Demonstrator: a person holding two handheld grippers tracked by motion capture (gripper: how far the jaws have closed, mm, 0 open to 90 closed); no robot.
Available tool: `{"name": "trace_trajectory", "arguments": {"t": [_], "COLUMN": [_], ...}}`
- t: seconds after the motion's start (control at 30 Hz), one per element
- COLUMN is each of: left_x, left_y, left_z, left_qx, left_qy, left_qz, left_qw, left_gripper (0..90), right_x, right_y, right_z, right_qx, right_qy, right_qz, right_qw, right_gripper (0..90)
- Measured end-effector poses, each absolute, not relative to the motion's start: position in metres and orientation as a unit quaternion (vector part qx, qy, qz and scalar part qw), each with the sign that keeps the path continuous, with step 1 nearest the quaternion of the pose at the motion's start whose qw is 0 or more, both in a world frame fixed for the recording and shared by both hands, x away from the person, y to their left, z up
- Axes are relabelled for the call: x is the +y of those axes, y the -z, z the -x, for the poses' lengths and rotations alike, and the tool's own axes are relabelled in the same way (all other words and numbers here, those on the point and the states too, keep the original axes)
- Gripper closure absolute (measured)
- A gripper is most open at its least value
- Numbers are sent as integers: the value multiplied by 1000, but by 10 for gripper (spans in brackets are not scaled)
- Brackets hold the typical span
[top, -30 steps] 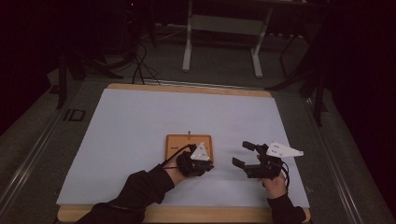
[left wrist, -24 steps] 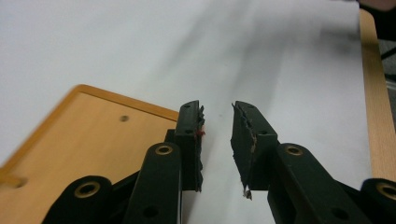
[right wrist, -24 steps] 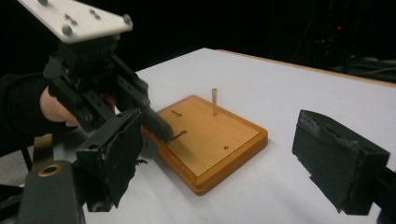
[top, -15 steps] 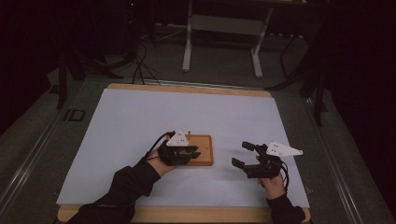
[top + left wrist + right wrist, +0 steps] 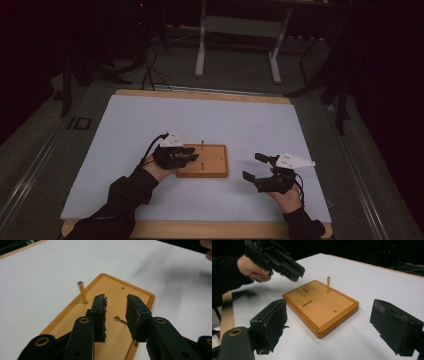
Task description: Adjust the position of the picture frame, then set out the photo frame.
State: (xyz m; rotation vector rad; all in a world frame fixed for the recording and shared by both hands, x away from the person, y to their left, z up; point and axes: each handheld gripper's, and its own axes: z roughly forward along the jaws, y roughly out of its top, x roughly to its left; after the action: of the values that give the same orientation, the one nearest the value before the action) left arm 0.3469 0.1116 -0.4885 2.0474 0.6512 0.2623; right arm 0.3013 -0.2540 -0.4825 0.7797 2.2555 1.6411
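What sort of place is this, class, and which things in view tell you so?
Probably a lab or workshop set up for recording hand tasks. A table covered with a plain white sheet holds a wooden board with a peg, the room around it is dark, and metal stand legs and cables sit on the floor behind.

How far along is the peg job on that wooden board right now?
Done: one brass pin stands upright in a corner hole of the wooden board. In hand: nothing. The left hand-held gripper hovers over the board, its jaws just opening and empty, and the right hand-held gripper waits open beside it. Left: what looks like a second pin lies flat, and a hole is empty.
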Motion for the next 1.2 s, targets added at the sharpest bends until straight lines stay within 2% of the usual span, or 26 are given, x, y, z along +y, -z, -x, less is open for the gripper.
{"name": "trace_trajectory", "arguments": {"t": [0.17,0.63,1.2], "left_x": [113,115,93], "left_y": [494,505,509], "left_z": [-357,-383,-403], "left_qx": [273,271,258], "left_qy": [-109,-118,-119], "left_qz": [-836,-837,-851], "left_qw": [463,461,442], "left_gripper": [647,630,637], "right_x": [-251,-243,-230], "right_y": [483,483,490], "right_z": [-301,-306,-309], "right_qx": [778,786,802], "right_qy": [-562,-557,-543], "right_qz": [-258,-243,-232], "right_qw": [116,111,95], "right_gripper": [133,135,142]}}
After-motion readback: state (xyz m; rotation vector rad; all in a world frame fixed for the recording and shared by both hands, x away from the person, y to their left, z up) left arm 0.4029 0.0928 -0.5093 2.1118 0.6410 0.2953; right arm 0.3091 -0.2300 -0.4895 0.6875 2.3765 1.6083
